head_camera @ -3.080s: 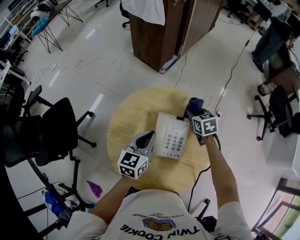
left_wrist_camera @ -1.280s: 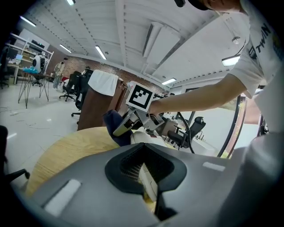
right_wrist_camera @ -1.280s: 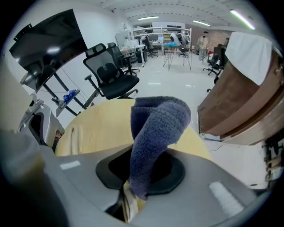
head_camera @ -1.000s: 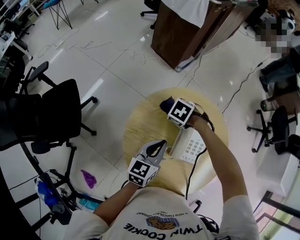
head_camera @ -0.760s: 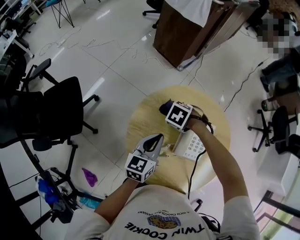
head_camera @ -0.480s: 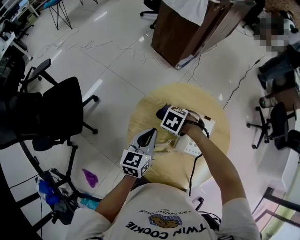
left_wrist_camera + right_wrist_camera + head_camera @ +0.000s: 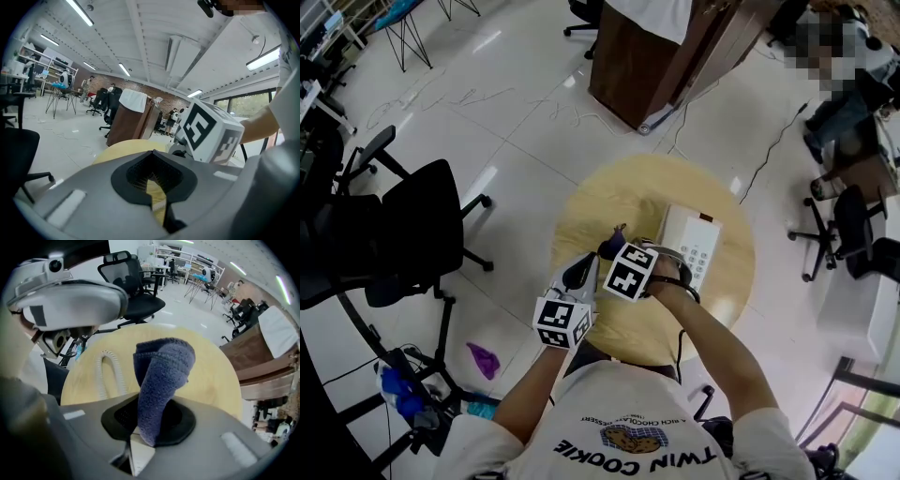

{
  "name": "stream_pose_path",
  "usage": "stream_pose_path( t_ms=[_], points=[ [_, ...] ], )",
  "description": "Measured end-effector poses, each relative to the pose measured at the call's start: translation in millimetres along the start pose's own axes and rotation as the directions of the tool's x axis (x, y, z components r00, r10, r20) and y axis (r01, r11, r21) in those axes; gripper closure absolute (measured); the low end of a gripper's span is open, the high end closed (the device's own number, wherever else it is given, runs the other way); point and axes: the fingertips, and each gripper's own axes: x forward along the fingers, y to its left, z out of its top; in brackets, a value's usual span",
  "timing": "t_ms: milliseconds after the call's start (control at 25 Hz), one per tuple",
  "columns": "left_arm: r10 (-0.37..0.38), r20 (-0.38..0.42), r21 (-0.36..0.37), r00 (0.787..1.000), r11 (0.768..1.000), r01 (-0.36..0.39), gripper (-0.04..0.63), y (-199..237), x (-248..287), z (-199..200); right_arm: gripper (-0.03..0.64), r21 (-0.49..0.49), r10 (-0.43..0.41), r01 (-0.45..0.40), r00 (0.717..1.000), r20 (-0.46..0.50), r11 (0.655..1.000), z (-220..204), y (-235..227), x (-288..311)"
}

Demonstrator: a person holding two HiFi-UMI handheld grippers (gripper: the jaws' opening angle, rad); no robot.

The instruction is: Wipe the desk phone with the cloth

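The right gripper (image 7: 140, 430) clamps the blue cloth (image 7: 161, 373) above the worktop (image 7: 609, 202), beside the desk phone (image 7: 694, 246). The left gripper (image 7: 152, 185) is nearly closed and empty. The cloth's free fold should sweep the phone casing under light pressure, clear of the coiled cord (image 7: 108, 376).

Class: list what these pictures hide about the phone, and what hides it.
- Head view: desk phone's lower-left corner, under the right hand-held gripper and hand.
- Head view: keypad print, too small.
- Right gripper view: phone body not in frame; only its coiled cord shows, beside the cloth.
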Motion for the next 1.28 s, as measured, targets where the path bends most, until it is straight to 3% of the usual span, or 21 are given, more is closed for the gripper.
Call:
stream_pose_path(
  t_ms=[240,400,760,1080,1280],
  points=[
    [0.014,0.005,0.013,1.000,1.000,-0.014,0.589,2.0,-3.3,3.4,0.551,0.024,-0.063,0.062,0.997,0.053,0.998,-4.8,26.3,-2.0],
    [0.003,0.011,0.032,1.000,0.999,-0.004,0.589,-7.3,-0.5,7.5,0.551,0.068,-0.112,0.103,0.982,0.149,0.992,-4.9,36.1,-11.5],
    [-0.033,-0.005,0.067,0.999,0.997,0.033,0.589,-30.3,10.6,7.7,0.551,0.152,-0.151,0.098,0.905,0.397,0.984,-19.3,76.3,-27.1],
    [-0.119,-0.051,0.108,0.992,0.986,0.124,0.589,-71.9,31.9,-1.5,0.551,0.300,-0.256,0.104,0.807,0.532,0.948,-62.1,77.0,-47.3],
    [-0.166,-0.083,0.135,0.983,0.975,0.177,0.589,-99.9,48.5,-8.9,0.551,0.381,-0.309,0.111,0.802,0.511,0.918,-111.0,61.6,-51.9]
  ],
)
